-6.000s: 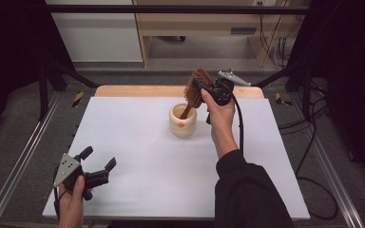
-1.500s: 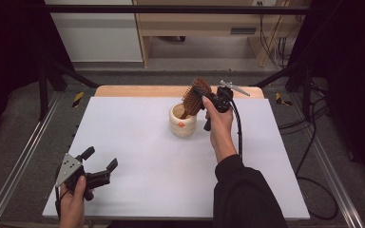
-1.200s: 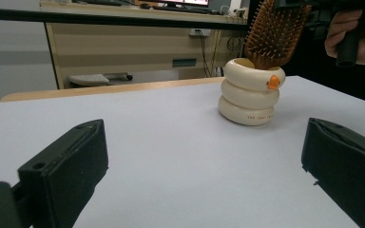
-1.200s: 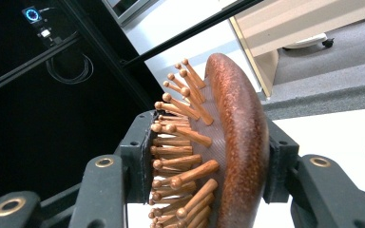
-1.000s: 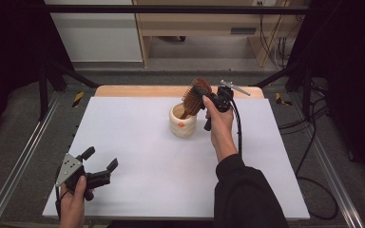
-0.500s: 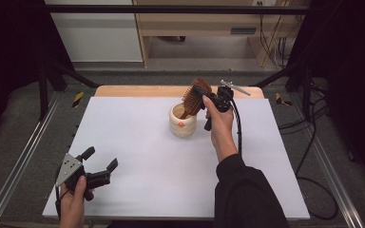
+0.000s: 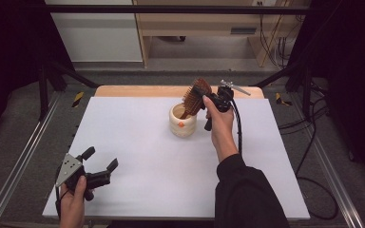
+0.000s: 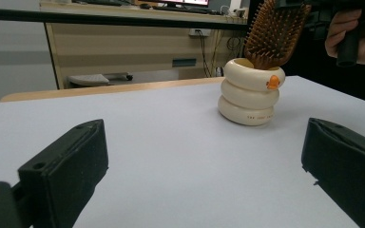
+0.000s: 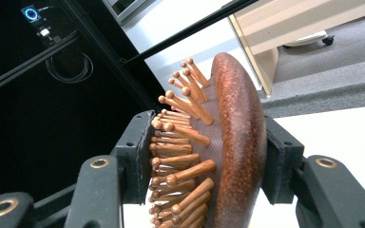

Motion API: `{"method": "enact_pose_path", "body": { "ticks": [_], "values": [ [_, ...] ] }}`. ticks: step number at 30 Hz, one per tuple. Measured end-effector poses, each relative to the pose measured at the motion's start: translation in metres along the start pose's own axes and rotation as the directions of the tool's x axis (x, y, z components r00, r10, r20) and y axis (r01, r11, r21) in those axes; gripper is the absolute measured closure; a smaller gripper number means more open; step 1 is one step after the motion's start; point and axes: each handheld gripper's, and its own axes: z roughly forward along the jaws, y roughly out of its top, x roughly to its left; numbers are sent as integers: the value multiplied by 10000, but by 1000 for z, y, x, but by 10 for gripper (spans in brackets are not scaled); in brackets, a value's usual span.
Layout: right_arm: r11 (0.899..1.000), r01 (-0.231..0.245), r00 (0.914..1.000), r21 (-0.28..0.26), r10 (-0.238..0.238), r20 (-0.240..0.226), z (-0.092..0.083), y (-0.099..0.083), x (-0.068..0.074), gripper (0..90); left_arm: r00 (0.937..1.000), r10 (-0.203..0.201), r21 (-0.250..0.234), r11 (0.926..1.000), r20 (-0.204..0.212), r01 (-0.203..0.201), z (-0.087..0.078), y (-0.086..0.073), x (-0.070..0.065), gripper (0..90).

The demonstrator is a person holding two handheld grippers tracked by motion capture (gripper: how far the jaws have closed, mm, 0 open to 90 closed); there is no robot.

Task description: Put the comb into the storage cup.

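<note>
At the far middle of the white table (image 7: 138,142), a cream ringed cup (image 7: 182,124) with a small orange mark on its side is standing upright, and a wooden hairbrush (image 7: 196,96) is leaning out of it, handle down inside, head tilting up and to the right. The right gripper (image 7: 212,99) is hanging just right of the cup, and its tongs are pinching the brush head: in the right gripper view one black pad is pressing against the tips of the wooden bristles (image 9: 180,152) while the other is lying flat against the smooth brown back (image 9: 240,142). The person's right hand (image 7: 221,126), in a dark sleeve, is reaching in from the near edge to hold it there.

Over at the near left corner, the left gripper (image 7: 100,166) is resting low above the table in the left hand (image 7: 71,202), well apart from the cup. Its tongs are standing spread wide with nothing between them, and from the left gripper view they are pointing toward the cup (image 8: 249,92) and brush (image 8: 273,31).
</note>
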Motion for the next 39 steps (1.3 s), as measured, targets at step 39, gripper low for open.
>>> {"method": "enact_pose_path", "body": {
  "ticks": [39],
  "values": [
    [9997,218,9996,127,-220,180,0,0,3,340,10000,-32,-4,10000,-16,32,0,0,0,18]
  ]
}}
